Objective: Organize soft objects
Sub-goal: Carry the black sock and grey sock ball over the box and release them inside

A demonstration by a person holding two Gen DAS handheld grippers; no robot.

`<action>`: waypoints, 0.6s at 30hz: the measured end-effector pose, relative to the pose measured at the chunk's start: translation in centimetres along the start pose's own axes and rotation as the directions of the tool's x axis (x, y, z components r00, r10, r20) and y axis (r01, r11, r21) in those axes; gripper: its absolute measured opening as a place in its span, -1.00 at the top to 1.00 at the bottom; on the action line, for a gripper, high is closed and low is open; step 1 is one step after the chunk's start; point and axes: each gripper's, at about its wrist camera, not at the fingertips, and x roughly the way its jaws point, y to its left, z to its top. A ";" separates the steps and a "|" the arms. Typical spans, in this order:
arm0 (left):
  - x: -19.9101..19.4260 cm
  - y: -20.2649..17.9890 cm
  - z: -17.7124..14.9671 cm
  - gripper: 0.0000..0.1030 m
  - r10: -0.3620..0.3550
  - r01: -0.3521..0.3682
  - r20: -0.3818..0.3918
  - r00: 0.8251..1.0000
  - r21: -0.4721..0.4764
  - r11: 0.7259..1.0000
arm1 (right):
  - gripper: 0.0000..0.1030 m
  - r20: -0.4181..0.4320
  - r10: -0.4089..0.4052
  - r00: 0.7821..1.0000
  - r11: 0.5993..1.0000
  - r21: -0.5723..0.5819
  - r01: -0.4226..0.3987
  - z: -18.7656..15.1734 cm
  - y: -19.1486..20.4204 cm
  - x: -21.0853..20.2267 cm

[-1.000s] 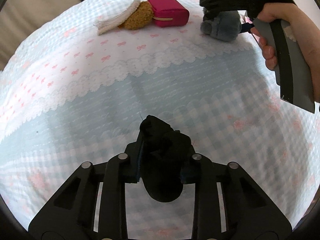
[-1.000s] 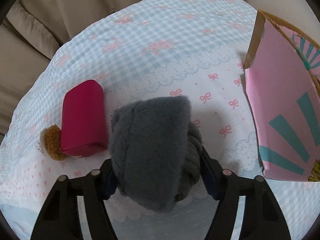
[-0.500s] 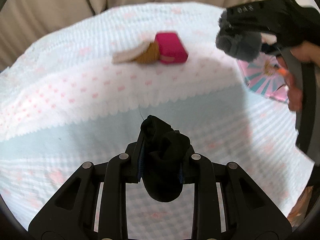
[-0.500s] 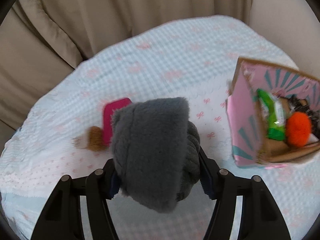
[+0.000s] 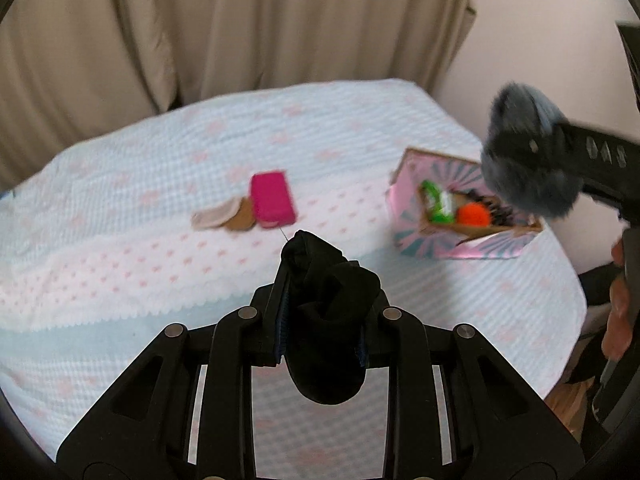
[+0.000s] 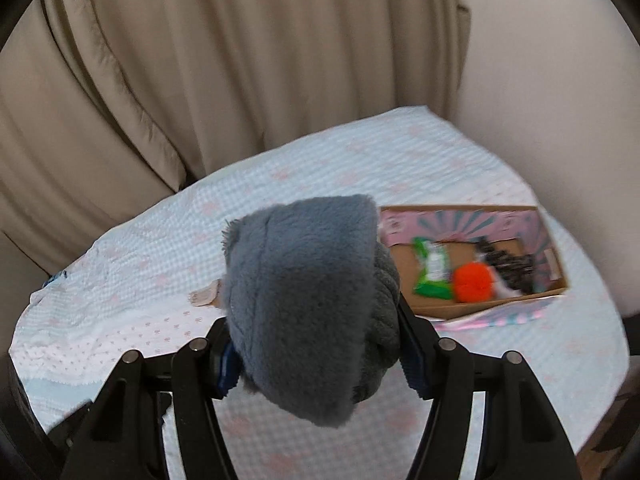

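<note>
My left gripper [image 5: 322, 320] is shut on a black sock [image 5: 326, 320], held well above the bed. My right gripper [image 6: 316, 332] is shut on a fluffy grey plush bundle [image 6: 304, 280], which also shows at the right edge of the left wrist view as the grey plush [image 5: 524, 164] over the box. The pink and teal cardboard box [image 6: 460, 220] lies open on the bed to the right, holding a green packet [image 6: 430, 270], an orange pom-pom [image 6: 472, 282] and something dark. A magenta pouch [image 5: 272, 200] lies on the bed beside a brown and beige soft piece [image 5: 224, 216].
The bed carries a checked blue cover [image 5: 160, 152] with a white lace-edged band of pink bows [image 5: 120, 264]. Beige curtains [image 6: 200, 80] hang behind it and a pale wall [image 6: 540, 80] stands at the right. A hand [image 5: 618, 320] holds the right tool's grip.
Both grippers have risen far above the bed with their loads still held. The right one has moved toward the box, whose open top has come into view.
</note>
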 end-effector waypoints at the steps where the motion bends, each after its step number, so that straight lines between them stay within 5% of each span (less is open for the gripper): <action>1: -0.6 -1.0 0.5 0.56 -0.007 0.007 0.008 1.000 0.004 1.000 | -0.17 0.006 -0.006 1.000 1.000 0.007 0.006 0.2 -0.9 -1.0; 10: -3.2 -9.1 5.3 0.56 -0.025 0.025 0.052 0.998 0.007 1.000 | -0.17 0.024 -0.047 0.999 0.997 0.070 0.045 2.4 -10.7 -7.1; 18: 0.0 -17.5 9.9 0.56 -0.041 0.041 0.044 0.998 -0.010 0.999 | -0.17 -0.005 -0.020 1.000 0.999 0.045 0.021 5.7 -19.0 -6.9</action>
